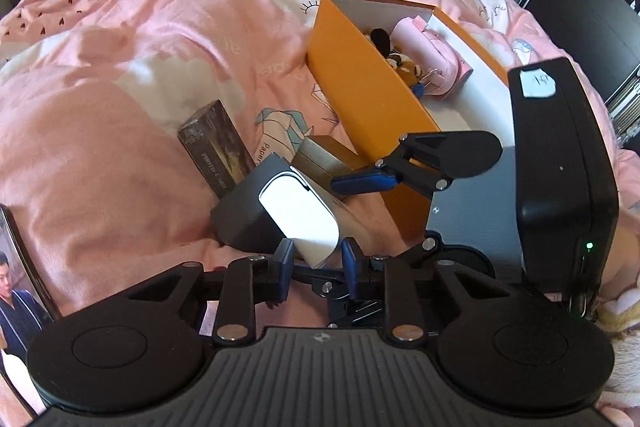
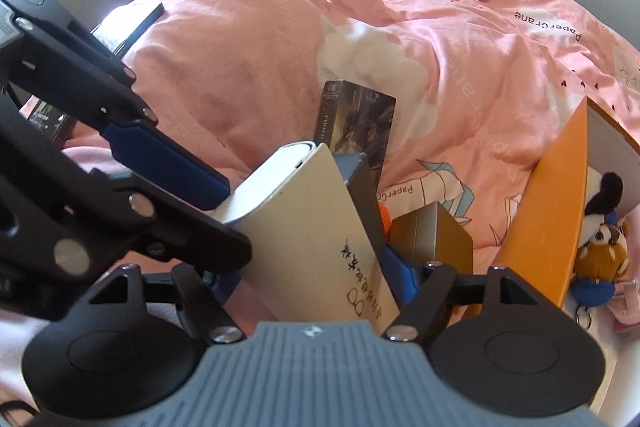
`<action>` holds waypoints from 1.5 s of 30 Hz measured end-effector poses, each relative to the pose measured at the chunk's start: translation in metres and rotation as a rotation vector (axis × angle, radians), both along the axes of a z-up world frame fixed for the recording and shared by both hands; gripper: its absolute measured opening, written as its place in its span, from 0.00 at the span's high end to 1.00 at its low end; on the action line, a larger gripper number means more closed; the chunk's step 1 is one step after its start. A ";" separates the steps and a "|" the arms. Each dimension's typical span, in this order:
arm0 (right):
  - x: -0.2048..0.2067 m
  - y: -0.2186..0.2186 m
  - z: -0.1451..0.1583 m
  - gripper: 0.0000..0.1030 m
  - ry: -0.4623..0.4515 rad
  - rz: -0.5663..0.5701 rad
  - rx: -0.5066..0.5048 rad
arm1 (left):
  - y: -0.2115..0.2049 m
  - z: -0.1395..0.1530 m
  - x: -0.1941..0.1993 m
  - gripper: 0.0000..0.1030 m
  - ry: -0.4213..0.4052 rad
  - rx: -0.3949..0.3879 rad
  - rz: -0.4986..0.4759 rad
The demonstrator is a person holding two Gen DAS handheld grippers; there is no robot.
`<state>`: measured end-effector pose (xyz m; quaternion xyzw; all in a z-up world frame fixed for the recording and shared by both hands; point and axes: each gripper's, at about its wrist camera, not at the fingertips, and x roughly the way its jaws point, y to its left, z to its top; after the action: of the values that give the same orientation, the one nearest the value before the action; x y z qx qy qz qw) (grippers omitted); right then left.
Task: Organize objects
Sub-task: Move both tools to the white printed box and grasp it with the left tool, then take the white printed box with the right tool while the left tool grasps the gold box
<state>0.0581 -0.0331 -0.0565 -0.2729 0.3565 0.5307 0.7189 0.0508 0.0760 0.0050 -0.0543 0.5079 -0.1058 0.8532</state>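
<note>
My left gripper pinches white case end; my right gripper clamps same case. Orange box ahead-right of left gripper, on pink duvet.

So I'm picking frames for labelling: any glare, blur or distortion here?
Left wrist view: strong fisheye bending at the edges, and sunlight blows out the white end of the box between the left hand-held gripper fingers. Right wrist view: same warping, a bright washed patch on the quilt, and the near gripper parts look soft.
</note>
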 end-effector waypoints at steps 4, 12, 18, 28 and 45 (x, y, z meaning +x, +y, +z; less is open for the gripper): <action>0.003 0.004 -0.002 0.35 0.035 0.014 0.000 | 0.008 -0.001 0.001 0.73 0.013 0.001 0.035; 0.003 -0.009 0.015 0.61 -0.003 -0.056 0.040 | 0.027 0.015 -0.004 0.71 -0.046 -0.010 0.083; 0.016 -0.019 0.032 0.69 -0.014 -0.128 0.080 | 0.025 0.017 0.000 0.71 -0.060 0.032 0.060; 0.039 -0.051 0.102 0.69 0.036 -0.184 0.216 | 0.008 0.025 0.022 0.58 -0.073 0.058 -0.072; 0.101 -0.110 0.126 0.70 -0.154 -0.257 -0.033 | -0.054 -0.022 0.111 0.23 0.010 0.161 -0.463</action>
<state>0.1596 -0.1435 0.0698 -0.2770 0.3410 0.4059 0.8014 0.1614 0.0221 -0.0165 0.1313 0.5180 -0.2574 0.8051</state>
